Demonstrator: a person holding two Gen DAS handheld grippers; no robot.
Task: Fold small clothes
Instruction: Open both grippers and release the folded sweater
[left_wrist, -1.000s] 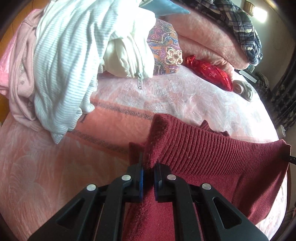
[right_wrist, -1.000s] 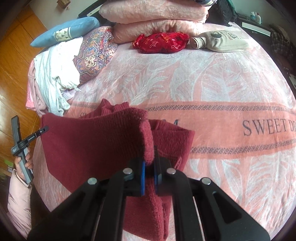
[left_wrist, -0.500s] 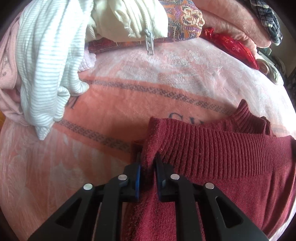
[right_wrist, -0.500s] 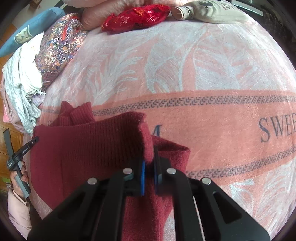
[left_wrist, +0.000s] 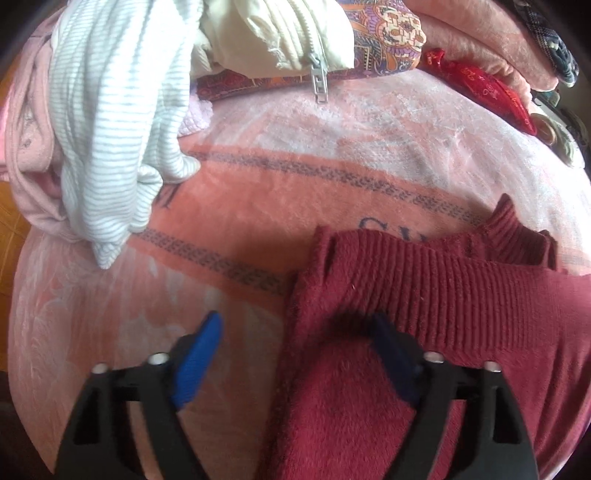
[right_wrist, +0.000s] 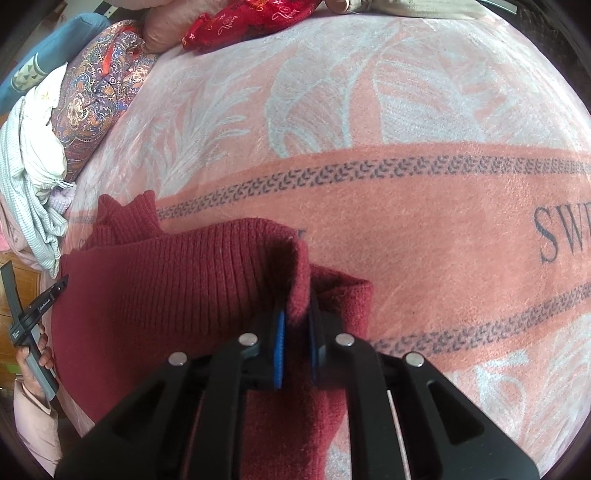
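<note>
Sweater (left_wrist: 424, 332) lies on the bed (left_wrist: 295, 192), near edge, folded over on itself; ribbed hem band on top, collar (left_wrist: 513, 236) poking out at the far side

Left gripper (left_wrist: 291, 332): jaws opening, spread wide now. Sweater's left edge sits between them, left pad (left_wrist: 195, 354) clear of the cloth over bare blanket, right pad (left_wrist: 391, 354) down against the knit but not pinching. Nothing held

Right gripper (right_wrist: 295, 325): jaws opening, only a narrow gap so far. A fold of the sweater's right corner (right_wrist: 299, 280) stands up between the pads; cannot tell for sure whether the pads touch it, the gap looks a bit wider than the fold

Right wrist view also shows the left gripper far left at the sweater's edge, with the hand (right_wrist: 29, 354) and a pale sleeve (right_wrist: 37, 424) on it

Around it: striped top (left_wrist: 110, 129) and cream zip garment (left_wrist: 280, 33) piled at the far left, over a pink garment (left_wrist: 26, 122); patterned pillow (right_wrist: 99, 85) next to that; red pouch (right_wrist: 243, 22) at the far side, well apart from the sweater. Blanket has a lettered band running under the sweater, "SW" readable at right (right_wrist: 561, 236)
</note>
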